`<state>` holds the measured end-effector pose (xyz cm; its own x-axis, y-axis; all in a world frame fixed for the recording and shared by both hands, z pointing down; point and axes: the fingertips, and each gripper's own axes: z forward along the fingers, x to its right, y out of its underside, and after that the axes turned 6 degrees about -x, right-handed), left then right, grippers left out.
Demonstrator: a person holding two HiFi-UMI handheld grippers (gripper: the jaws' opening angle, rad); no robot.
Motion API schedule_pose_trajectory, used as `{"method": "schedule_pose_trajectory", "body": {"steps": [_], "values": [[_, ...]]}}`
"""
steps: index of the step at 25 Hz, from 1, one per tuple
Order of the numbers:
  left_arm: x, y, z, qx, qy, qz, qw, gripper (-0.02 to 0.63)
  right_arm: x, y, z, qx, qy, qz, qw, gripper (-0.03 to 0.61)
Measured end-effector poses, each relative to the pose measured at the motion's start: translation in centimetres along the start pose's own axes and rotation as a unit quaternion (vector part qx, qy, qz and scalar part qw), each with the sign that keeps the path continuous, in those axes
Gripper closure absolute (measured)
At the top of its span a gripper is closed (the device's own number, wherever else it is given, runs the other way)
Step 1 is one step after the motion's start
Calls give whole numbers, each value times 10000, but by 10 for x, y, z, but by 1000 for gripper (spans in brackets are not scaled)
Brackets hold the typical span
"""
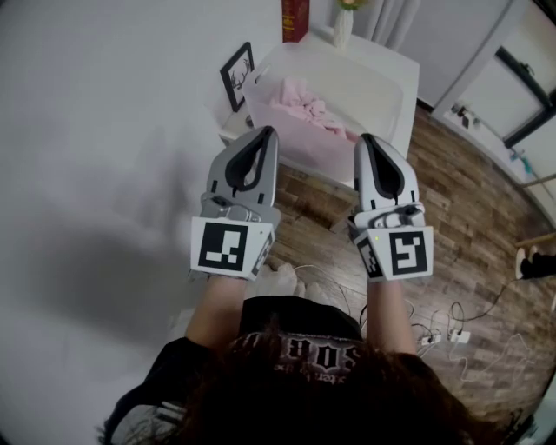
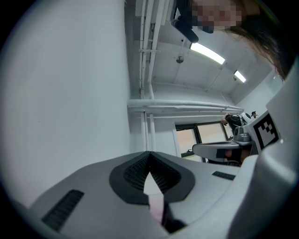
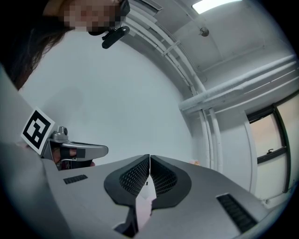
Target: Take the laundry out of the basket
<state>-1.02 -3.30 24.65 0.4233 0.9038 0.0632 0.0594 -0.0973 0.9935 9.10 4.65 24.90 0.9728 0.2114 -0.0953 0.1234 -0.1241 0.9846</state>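
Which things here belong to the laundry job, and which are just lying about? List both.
Job: pink laundry; white basket; left tool and right tool, both shut and empty.
Lying about: picture frame; vase; red box; floor cables.

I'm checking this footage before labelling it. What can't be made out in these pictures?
- Head view: the left tongs and right tongs cover the basket's near wall.
- Head view: how deep the pink laundry goes, hidden by the basket.
- Head view: the red box, cut by the top edge.
- Both gripper views: aimed at wall and ceiling, no basket shown.
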Motion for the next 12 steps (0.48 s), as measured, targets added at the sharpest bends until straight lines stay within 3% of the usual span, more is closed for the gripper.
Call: {"method": "schedule_pose_trajectory", "body": {"steps": [12], "values": [[-45, 2, 53, 77, 49, -2, 10000, 614, 11, 4, 72, -17, -63, -172, 9998, 551]]}}
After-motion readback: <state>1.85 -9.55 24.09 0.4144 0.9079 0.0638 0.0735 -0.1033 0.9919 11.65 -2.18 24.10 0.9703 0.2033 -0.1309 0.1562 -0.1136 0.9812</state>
